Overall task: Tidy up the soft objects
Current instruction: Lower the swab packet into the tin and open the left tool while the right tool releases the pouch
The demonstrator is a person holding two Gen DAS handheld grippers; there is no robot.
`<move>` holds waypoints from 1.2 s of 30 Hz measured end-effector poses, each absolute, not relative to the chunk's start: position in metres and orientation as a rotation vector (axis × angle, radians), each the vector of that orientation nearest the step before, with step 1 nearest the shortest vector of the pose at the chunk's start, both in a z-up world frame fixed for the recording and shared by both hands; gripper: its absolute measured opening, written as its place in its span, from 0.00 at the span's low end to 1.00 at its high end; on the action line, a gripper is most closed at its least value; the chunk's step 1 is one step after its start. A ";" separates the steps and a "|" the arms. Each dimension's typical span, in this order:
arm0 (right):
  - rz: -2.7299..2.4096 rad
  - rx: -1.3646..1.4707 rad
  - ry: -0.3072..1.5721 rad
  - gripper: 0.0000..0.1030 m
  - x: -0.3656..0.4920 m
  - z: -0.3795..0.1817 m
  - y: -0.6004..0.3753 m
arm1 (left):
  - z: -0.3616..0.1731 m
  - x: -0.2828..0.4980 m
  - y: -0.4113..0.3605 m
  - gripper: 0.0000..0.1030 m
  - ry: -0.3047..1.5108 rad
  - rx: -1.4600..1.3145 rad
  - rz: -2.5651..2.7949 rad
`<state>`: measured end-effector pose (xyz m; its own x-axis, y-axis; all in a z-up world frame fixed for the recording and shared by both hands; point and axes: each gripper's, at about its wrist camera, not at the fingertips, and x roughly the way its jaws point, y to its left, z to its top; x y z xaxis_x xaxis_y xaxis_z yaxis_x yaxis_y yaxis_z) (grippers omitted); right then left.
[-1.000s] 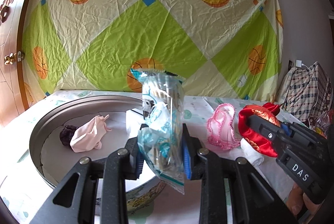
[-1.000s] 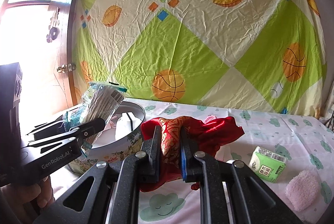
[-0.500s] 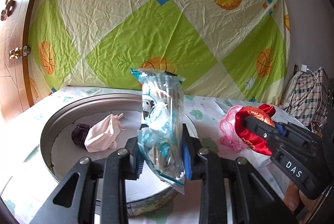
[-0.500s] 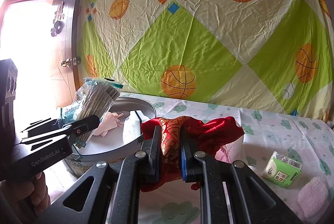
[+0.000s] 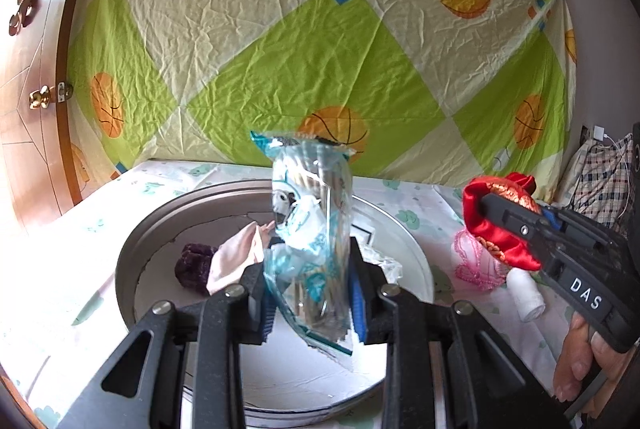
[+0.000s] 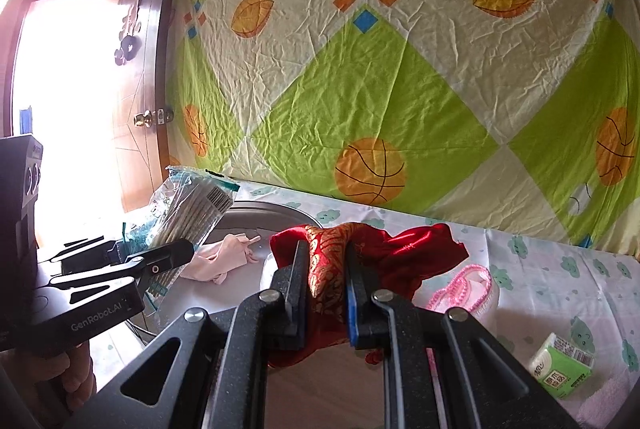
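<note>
My left gripper is shut on a clear plastic packet of cotton swabs and holds it upright above the round metal tin. The packet also shows in the right wrist view. In the tin lie a pale pink cloth and a dark purple soft ball. My right gripper is shut on a red and gold satin cloth, held above the table just right of the tin. That cloth also shows in the left wrist view.
A pink lace pouch, a white roll, a green tissue pack and a pink fluffy pad lie on the table to the right. A wooden door stands left; a checked bag sits far right.
Both grippers have risen and moved further over the tin, each still holding its item. The tin and its contents now sit lower and closer in both views.
</note>
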<state>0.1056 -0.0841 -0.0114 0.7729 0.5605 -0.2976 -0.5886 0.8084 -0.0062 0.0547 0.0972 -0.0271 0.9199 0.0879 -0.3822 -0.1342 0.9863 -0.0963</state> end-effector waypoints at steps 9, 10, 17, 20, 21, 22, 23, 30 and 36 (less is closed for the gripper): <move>0.703 -0.138 0.320 0.16 0.120 -0.003 -0.040 | -0.022 0.066 0.139 0.27 0.448 -0.121 0.181; 0.715 -0.140 0.330 0.16 0.122 -0.004 -0.034 | -0.022 0.069 0.144 0.27 0.457 -0.123 0.183; 0.791 -0.205 0.395 0.16 0.131 -0.014 0.010 | -0.023 0.090 0.171 0.27 0.547 -0.141 0.192; 0.797 -0.228 0.436 0.16 0.138 -0.021 0.022 | -0.027 0.099 0.177 0.27 0.583 -0.137 0.199; 0.804 -0.232 0.455 0.16 0.141 -0.023 0.025 | -0.028 0.101 0.178 0.27 0.596 -0.139 0.199; 0.807 -0.235 0.476 0.16 0.144 -0.027 0.028 | -0.029 0.103 0.180 0.27 0.604 -0.142 0.198; 0.807 -0.238 0.487 0.16 0.145 -0.029 0.030 | -0.030 0.105 0.181 0.27 0.613 -0.141 0.196; 0.822 -0.230 0.534 0.21 0.151 -0.039 0.031 | -0.033 0.108 0.179 0.31 0.639 -0.133 0.188; 0.824 -0.186 0.504 0.65 0.146 -0.032 0.021 | -0.027 0.102 0.177 0.74 0.603 -0.138 0.220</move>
